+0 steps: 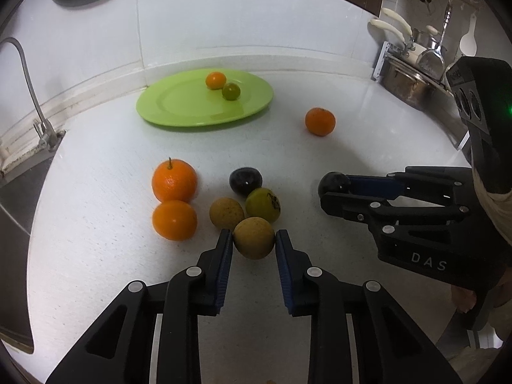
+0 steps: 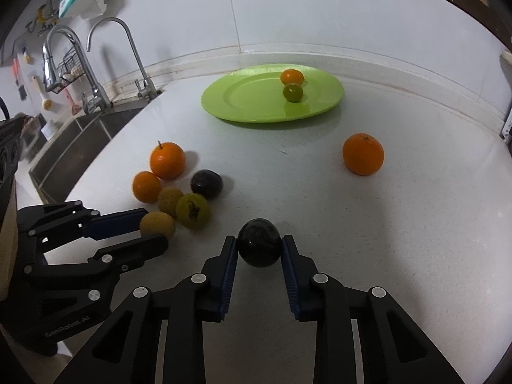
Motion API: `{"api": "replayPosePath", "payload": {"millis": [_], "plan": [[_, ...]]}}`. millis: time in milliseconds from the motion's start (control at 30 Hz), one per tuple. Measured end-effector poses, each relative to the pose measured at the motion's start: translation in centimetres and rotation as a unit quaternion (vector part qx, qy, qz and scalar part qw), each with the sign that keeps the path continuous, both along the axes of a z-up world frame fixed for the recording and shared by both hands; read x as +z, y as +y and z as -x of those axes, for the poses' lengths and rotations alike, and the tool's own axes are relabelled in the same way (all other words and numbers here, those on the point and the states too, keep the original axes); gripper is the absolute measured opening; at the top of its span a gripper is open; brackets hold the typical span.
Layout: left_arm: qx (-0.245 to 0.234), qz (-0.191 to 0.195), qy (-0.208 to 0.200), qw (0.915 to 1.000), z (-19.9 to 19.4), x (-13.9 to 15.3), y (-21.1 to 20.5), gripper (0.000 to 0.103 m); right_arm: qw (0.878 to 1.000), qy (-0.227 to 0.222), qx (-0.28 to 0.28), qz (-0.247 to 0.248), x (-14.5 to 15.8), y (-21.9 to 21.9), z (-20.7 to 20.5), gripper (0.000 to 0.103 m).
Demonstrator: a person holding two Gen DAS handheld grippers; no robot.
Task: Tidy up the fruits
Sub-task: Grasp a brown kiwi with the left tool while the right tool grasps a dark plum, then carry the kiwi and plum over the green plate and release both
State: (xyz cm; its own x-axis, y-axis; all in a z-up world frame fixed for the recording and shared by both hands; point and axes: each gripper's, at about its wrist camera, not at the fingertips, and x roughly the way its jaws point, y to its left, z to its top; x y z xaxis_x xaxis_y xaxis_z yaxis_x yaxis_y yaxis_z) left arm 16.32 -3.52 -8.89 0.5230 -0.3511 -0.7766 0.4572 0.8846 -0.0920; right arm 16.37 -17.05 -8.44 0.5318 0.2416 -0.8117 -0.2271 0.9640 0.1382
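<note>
Left gripper: jaws closed onto a tan round fruit, one pad touching each side; the fruit sits low at the near edge of the cluster, and whether it is lifted off the surface I cannot tell.

Right gripper: jaws clamped on a dark plum, pads pressed to both flanks.

Both fruits are round, no long axis to mind.

The relation that matters: the green plate lies straight ahead of both sets of jaws, at the far side by the wall. In the left view it sits ahead and to the left, so the left gripper looks the nearer, by my estimate.

Count:
- On the plate: one small orange, one small green fruit, touching.
- Loose on the surface: three oranges, one tan fruit, one green blemished fruit, one dark plum.
- Held: one tan fruit, one plum.
</note>
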Motion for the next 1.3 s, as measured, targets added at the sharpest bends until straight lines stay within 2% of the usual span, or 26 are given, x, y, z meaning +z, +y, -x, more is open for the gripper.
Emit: {"api": "replayPosePath", "payload": {"millis": [300,767,1133,1300], "plan": [[0.000,0.006,-0.032,0.9995,0.4,2.3,1.2,0.028,1.000,-0.027,0.001,-0.005,2.2,1.1,0.8,0.029],[-0.011,0.024,-0.077,0.9967,0.0,6.1,3.2,0.028,0.996,-0.092,-0.009,-0.013,6.9,2.8,1.2,0.029],[-0.020,0.029,-0.129,0.9911,-2.1,9.0,3.7,0.028,0.991,-0.131,-0.015,-0.015,9.3,3.7,-0.5,0.029],[-0.019,0.033,-0.134,0.9902,-3.7,9.6,3.9,0.028,0.990,-0.142,-0.016,-0.021,10.1,3.7,-1.7,0.029]]}}
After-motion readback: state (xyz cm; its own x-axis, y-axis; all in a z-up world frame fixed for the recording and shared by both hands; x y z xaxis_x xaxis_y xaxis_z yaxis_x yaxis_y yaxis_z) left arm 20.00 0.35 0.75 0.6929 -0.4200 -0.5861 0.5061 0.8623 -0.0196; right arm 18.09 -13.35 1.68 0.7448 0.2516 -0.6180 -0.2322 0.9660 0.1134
